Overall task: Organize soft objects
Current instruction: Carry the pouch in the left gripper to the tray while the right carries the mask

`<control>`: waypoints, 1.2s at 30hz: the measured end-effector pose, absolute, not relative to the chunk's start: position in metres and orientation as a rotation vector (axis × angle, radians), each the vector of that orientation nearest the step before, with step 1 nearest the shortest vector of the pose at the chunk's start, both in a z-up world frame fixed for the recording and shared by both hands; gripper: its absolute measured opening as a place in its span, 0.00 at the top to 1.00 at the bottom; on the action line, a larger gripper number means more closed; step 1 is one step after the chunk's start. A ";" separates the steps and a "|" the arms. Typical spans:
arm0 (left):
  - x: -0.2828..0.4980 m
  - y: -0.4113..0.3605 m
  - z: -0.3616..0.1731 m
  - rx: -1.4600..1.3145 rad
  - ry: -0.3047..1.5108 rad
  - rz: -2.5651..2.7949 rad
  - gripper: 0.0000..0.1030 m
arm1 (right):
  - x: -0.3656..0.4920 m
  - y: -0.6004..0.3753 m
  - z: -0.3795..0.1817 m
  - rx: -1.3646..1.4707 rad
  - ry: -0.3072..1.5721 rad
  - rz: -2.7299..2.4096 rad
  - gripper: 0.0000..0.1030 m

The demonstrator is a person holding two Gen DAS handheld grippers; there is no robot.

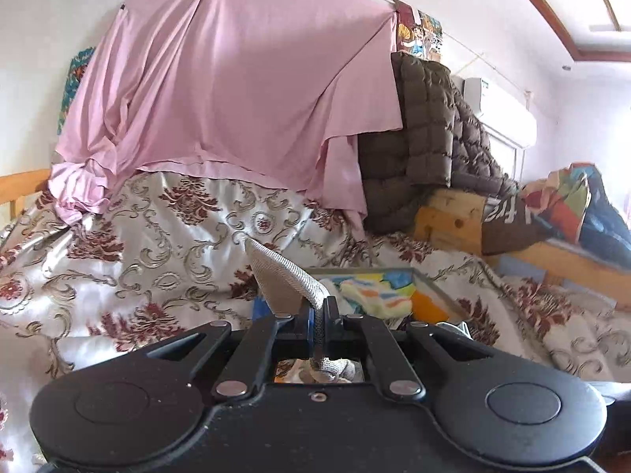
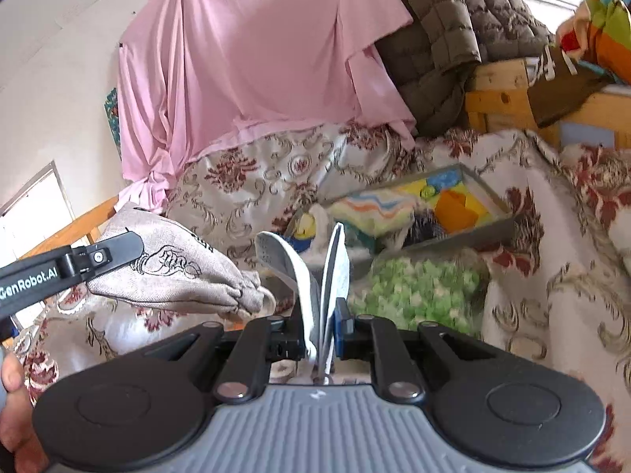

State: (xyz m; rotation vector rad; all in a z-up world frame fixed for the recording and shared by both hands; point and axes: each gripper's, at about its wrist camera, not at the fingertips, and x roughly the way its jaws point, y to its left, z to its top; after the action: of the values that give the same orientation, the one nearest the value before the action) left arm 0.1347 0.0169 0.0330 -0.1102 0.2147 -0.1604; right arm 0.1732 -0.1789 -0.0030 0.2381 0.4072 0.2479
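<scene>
My left gripper (image 1: 320,315) is shut on a corner of a beige woven drawstring pouch (image 1: 284,276). In the right wrist view that pouch (image 2: 177,272), printed with a line drawing, hangs from the left gripper's finger (image 2: 118,246) at the left, above the bedspread. My right gripper (image 2: 321,327) is shut on a pair of white insoles (image 2: 299,272) that stand upright between its jaws. Behind them sits a grey tray (image 2: 489,193) holding a striped cloth (image 2: 370,205) and orange and yellow soft pieces (image 2: 453,205). The tray's rim (image 1: 434,287) also shows in the left wrist view.
A floral bedspread (image 1: 138,244) covers the surface. A fluffy green-and-white bundle (image 2: 414,287) lies in front of the tray. A pink sheet (image 1: 236,79) and a brown quilted jacket (image 1: 426,126) hang behind, beside a wooden bed frame (image 1: 453,216). A person's hand (image 2: 15,394) shows at the lower left.
</scene>
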 end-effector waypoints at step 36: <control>0.419 -0.042 0.009 -0.123 0.284 -0.196 0.96 | 0.439 -0.264 -0.015 0.277 0.470 0.108 0.84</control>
State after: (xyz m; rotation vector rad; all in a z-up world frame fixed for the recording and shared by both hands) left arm 0.4189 -0.0419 0.0085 -0.1225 0.2835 -0.1959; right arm 0.4388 -0.2644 -0.0154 0.2766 0.4702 0.1079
